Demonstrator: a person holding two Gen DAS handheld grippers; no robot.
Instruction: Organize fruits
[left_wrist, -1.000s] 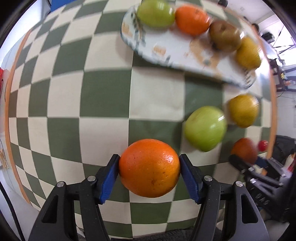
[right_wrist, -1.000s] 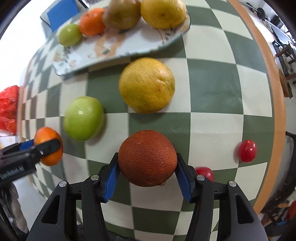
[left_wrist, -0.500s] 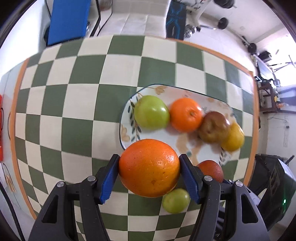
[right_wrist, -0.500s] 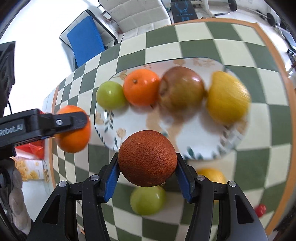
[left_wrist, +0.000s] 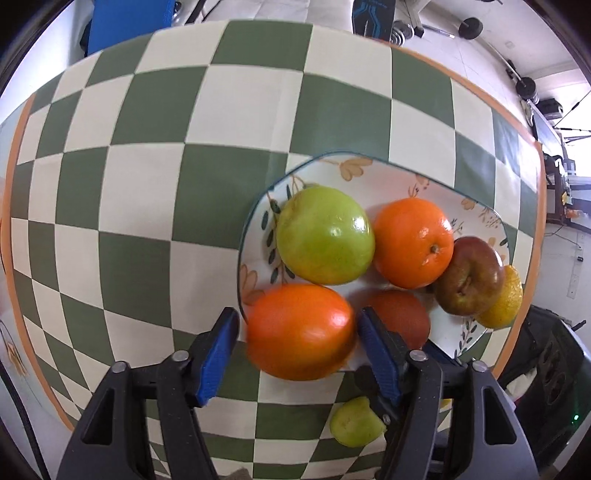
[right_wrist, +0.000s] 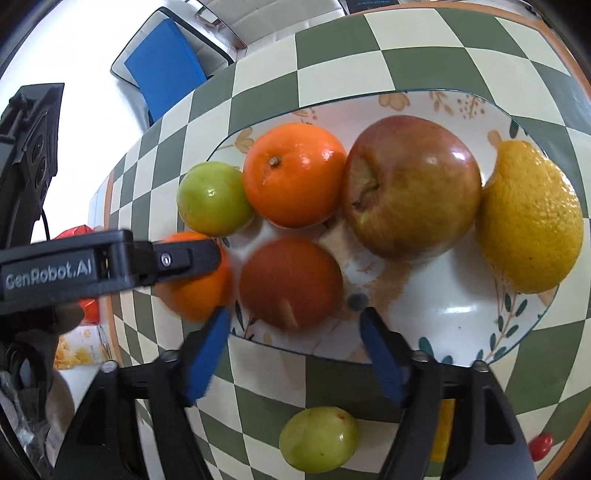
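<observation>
Left wrist view: our left gripper (left_wrist: 297, 332) has opened a little since half a second ago; small gaps show between its blue pads and the orange (left_wrist: 301, 330), which sits at the left rim of the plate (left_wrist: 369, 162), so we judge it just released. Right wrist view: our right gripper (right_wrist: 295, 328) stands wide open, holding nothing; its dark orange (right_wrist: 290, 282) now rests on the plate. Two more fruits placed; a green apple (right_wrist: 318, 438) waits on the table (right_wrist: 424, 66)
</observation>
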